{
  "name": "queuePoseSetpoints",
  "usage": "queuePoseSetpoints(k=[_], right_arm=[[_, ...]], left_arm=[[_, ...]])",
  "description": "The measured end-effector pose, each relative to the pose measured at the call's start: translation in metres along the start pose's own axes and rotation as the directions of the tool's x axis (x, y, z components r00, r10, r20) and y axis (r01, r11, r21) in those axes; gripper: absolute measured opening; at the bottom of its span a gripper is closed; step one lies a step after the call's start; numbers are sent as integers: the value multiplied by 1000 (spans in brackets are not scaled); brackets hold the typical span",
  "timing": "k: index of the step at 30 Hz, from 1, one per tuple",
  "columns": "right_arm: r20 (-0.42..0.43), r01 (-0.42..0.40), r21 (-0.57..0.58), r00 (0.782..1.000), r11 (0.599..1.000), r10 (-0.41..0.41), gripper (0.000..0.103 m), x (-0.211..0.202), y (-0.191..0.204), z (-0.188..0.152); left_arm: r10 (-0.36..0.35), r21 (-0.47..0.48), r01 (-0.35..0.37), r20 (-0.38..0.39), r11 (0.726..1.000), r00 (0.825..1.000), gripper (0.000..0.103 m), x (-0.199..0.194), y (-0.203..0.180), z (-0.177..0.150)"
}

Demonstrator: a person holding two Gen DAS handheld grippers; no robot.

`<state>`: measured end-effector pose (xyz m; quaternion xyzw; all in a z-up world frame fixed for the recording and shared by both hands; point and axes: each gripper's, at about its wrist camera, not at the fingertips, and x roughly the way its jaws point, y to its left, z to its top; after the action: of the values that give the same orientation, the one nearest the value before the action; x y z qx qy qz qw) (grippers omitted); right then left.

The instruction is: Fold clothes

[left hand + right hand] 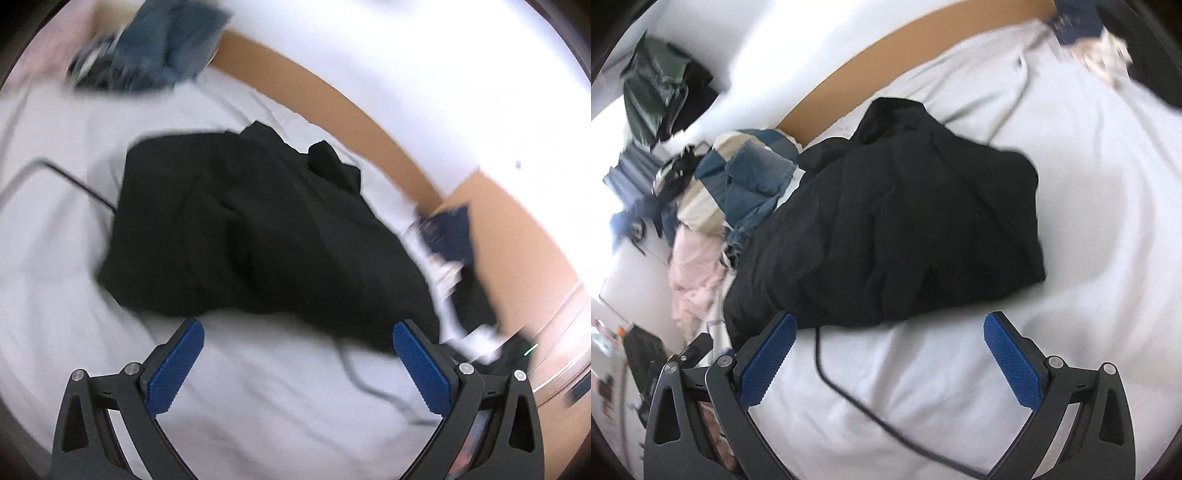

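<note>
On the white bed (pixel 258 398) a crumpled black garment (pixel 251 236) lies just ahead of both my jaws. My left gripper (pixel 297 345) and right gripper (pixel 890 339) hover spread wide and empty at its near edge, about equally close. The heap runs roughly across my reach. A dark cable (pixel 849 391) trails beneath it.

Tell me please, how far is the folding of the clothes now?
Nothing looks folded yet. The black garment lies crumpled on the white sheet. The left gripper and right gripper are both open and empty, just short of its near edge. A mixed pile of clothes beside it is also left to fold.
</note>
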<state>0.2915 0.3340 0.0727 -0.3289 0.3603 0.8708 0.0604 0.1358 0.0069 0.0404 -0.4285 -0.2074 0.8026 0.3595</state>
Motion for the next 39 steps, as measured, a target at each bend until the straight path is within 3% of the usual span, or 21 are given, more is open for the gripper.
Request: queuePoseSetpoints(k=[3, 8, 14, 16, 17, 18, 19, 20, 24, 26, 29, 35, 39], right_arm=[[-29, -67, 110, 997, 992, 70, 103, 10, -6, 1], [19, -61, 212, 998, 975, 58, 103, 19, -15, 13], [2, -2, 122, 1000, 992, 2, 102, 46, -2, 40], [17, -23, 118, 1000, 993, 21, 87, 50, -5, 42], [28, -33, 122, 999, 992, 29, 81, 51, -8, 43], [34, -45, 133, 999, 990, 41, 68, 52, -13, 43], [41, -57, 145, 998, 988, 52, 58, 52, -17, 43], [46, -72, 143, 997, 987, 66, 55, 51, -17, 45], [68, -117, 112, 992, 987, 109, 37, 46, -14, 55], [84, -121, 57, 990, 991, 116, 29, 42, -6, 58], [91, -149, 60, 986, 987, 143, 22, 45, -4, 61], [135, -188, 61, 975, 980, 179, 18, 24, -7, 48], [166, -202, 55, 968, 978, 190, 17, 2, -5, 37]], left_arm=[[48, -116, -47, 10, 992, 999, 103, 7, 13, 12], [-1, -330, -1, -7, 944, 1000, 103, 27, 45, 26], [-30, -383, 30, 6, 923, 1000, 103, 39, 55, 51], [-71, -399, 72, 16, 914, 997, 103, 41, 61, 58], [-92, -407, 93, 22, 909, 996, 100, 42, 65, 61], [-105, -407, 114, 46, 906, 993, 95, 42, 67, 61], [-102, -403, 119, 64, 907, 993, 80, 41, 71, 61], [-100, -400, 124, 81, 908, 992, 64, 40, 74, 61], [-134, -448, 156, 80, 880, 988, 44, 48, 87, 61], [-126, -416, 151, 88, 896, 988, 27, 49, 82, 66], [-181, -380, 225, 148, 897, 972, 8, 42, 75, 69], [-245, -358, 292, 172, 887, 954, 4, 23, 74, 59], [-244, -315, 295, 190, 902, 951, 3, -5, 71, 48]])
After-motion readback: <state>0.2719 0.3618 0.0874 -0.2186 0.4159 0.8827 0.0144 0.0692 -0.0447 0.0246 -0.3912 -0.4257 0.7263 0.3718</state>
